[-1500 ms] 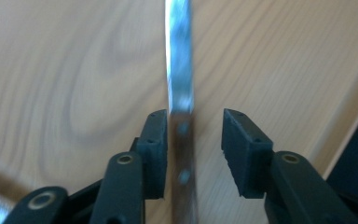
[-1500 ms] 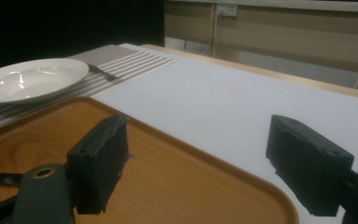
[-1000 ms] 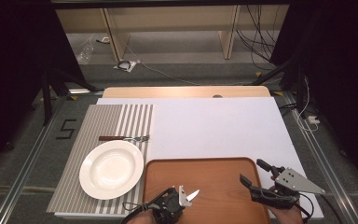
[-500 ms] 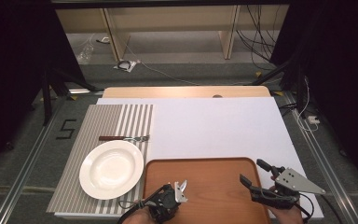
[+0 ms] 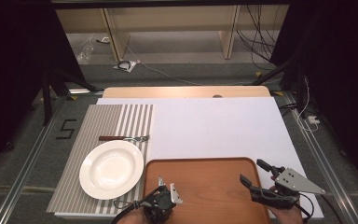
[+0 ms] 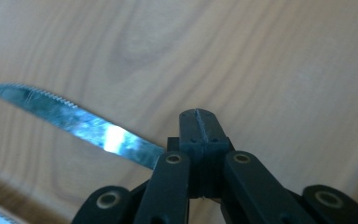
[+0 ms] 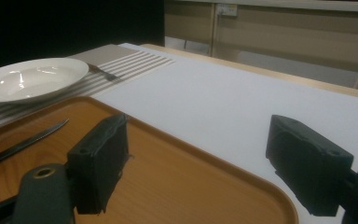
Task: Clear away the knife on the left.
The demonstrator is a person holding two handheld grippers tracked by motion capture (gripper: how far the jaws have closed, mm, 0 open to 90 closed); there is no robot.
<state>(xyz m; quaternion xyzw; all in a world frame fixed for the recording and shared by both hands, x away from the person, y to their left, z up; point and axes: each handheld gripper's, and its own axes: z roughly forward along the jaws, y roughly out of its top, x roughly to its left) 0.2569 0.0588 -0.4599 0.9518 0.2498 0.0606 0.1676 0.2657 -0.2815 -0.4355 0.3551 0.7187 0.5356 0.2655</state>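
Observation:
My left gripper (image 5: 162,200) hovers over the near left part of a brown wooden tray (image 5: 214,175), shut on a table knife. Its serrated blade (image 6: 74,123) sticks out sideways from the closed jaws (image 6: 200,119) above the tray's wood. In the right gripper view the knife (image 7: 30,139) lies low over the tray (image 7: 168,177). My right gripper (image 5: 252,171) rests at the tray's near right edge, open, with nothing between its fingers (image 7: 200,163).
A white plate (image 5: 112,168) sits on a striped placemat (image 5: 98,119) left of the tray, with a fork (image 5: 127,138) just beyond it. A white cover (image 5: 214,126) spreads over the table's middle and far side. Dark floor surrounds the table.
The left gripper has shifted a little left and turned, swinging the knife blade from pointing right to pointing away and up the tray. The right gripper has stayed put.

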